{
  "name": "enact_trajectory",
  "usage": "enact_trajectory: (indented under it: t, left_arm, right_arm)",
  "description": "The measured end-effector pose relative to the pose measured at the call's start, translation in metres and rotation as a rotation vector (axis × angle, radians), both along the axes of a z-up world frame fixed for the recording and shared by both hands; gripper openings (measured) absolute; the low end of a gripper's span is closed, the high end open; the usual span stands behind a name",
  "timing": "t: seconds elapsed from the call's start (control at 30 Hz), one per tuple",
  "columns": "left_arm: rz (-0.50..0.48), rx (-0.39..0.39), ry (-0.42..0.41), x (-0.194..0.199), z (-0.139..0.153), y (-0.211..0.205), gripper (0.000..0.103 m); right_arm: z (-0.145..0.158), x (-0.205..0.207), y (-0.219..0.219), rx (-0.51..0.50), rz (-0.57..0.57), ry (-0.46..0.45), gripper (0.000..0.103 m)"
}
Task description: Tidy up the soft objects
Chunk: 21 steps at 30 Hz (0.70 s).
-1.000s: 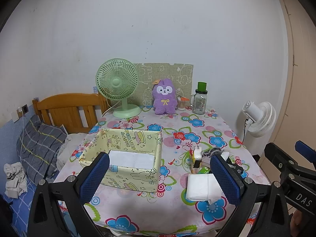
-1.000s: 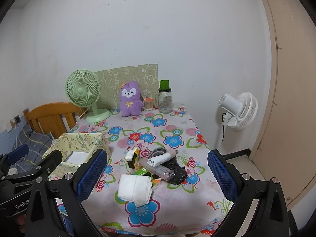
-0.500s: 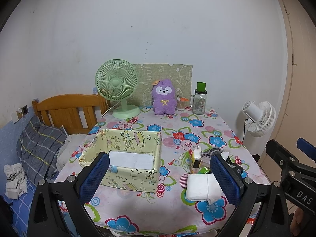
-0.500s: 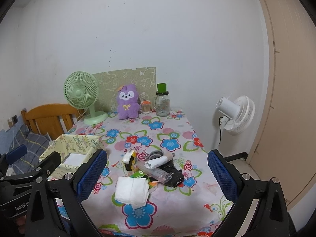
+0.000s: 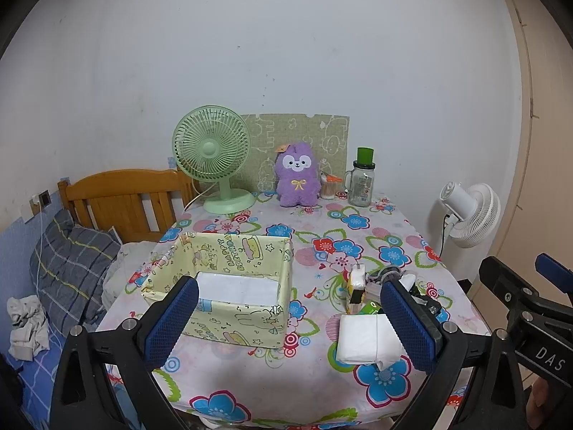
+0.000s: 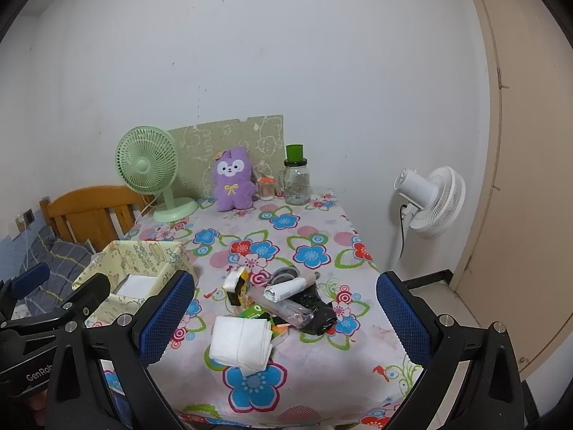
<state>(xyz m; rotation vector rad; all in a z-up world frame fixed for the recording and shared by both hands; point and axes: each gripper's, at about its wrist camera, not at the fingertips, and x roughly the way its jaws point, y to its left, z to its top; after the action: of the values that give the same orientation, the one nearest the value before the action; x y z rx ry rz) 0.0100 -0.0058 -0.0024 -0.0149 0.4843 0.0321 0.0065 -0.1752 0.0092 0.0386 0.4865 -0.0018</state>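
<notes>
A yellow patterned box (image 5: 229, 286) stands on the flowered table (image 5: 322, 236), with a white folded item inside (image 5: 238, 288). A folded white cloth (image 5: 369, 338) (image 6: 240, 342) lies near the front edge. Behind it sits a pile: a white roll (image 6: 288, 288), a black bag (image 6: 315, 317), a small tissue pack (image 6: 234, 283). A purple plush toy (image 5: 297, 175) (image 6: 234, 179) stands at the back. My left gripper (image 5: 290, 322) is open, held before the box and the cloth. My right gripper (image 6: 284, 317) is open, in front of the cloth and pile. Neither holds anything.
A green desk fan (image 5: 213, 157), a glass jar with a green lid (image 5: 361, 182) and a small orange-lidded pot (image 6: 266, 188) line the table's back. A white floor fan (image 6: 431, 197) stands to the right. A wooden bed frame (image 5: 121, 200) with a checked pillow lies left.
Both grippers have drawn slightly nearer and shifted a little; the table items sit lower in the right wrist view. Nothing was grasped or moved.
</notes>
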Motion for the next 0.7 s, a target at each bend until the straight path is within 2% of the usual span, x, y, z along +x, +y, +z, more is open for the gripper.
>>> enact_trajectory:
  t: [0.37,0.7]
  left_arm:
    - [-0.002,0.002,0.006,0.001,-0.003,0.000,0.102]
    - [-0.038,0.029,0.050,0.016,-0.026,-0.012,0.102]
  right_arm:
    - [-0.001,0.003,0.001,0.001,0.006,0.004,0.103]
    - [-0.015,0.016,-0.002,0.027,0.029,0.038,0.102]
